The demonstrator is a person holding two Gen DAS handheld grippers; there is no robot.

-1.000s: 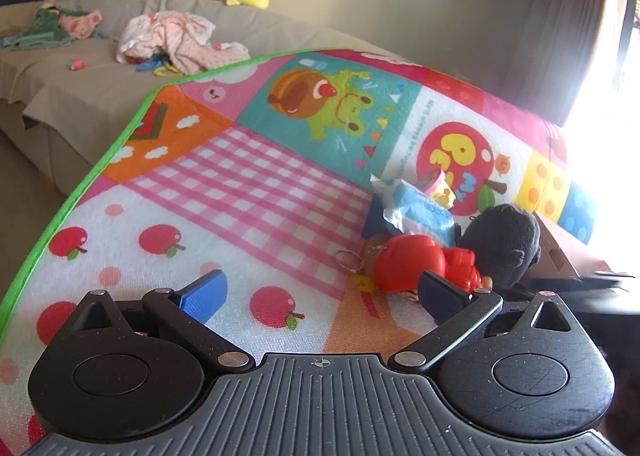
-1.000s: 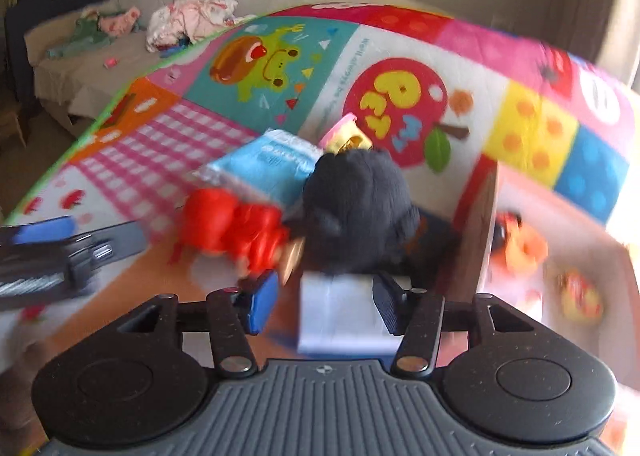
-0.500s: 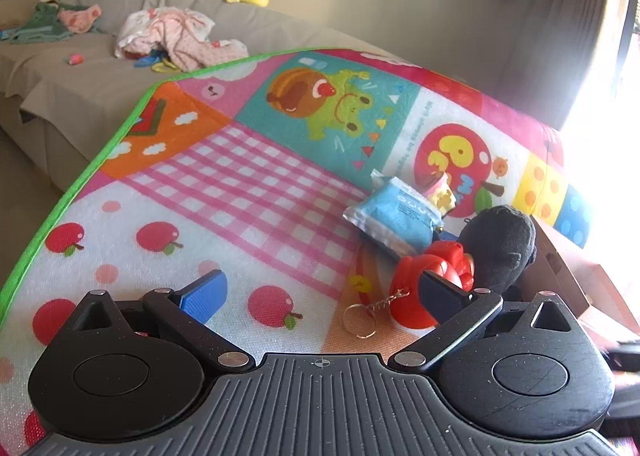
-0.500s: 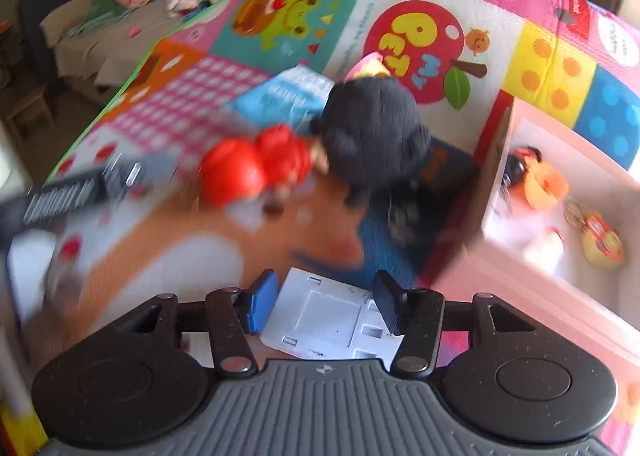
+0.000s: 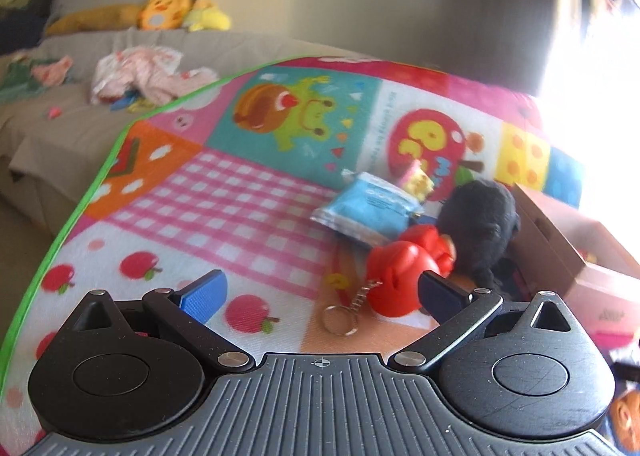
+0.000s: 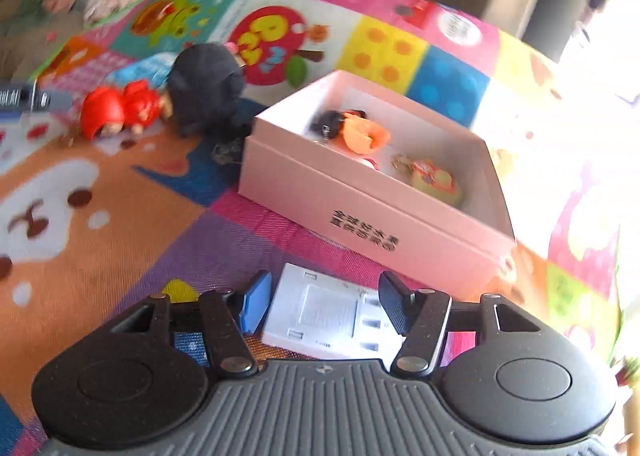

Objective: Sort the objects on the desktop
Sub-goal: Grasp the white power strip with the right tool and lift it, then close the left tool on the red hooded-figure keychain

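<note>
Right gripper [image 6: 322, 302] has a white plastic piece [image 6: 332, 316] between its jaws, and they're opening right now. There's a visible gap on the blue pad side, so the pads don't look to be pressing on it anymore. The catch: it sits on the mat [image 6: 100, 183] just in front of the pink box [image 6: 360, 207], not over it. If the piece was meant for the box, it'll end up on the mat beside it and need a second pick.

Left gripper [image 5: 320, 296] is wide open and empty, sitting near the red toy [image 5: 404, 276] with its keyring [image 5: 340, 320]. The black plush [image 5: 480, 223] and blue packet [image 5: 368, 207] are jammed right against the toy, so a sloppy grab could shove the whole pile or snag the ring.
</note>
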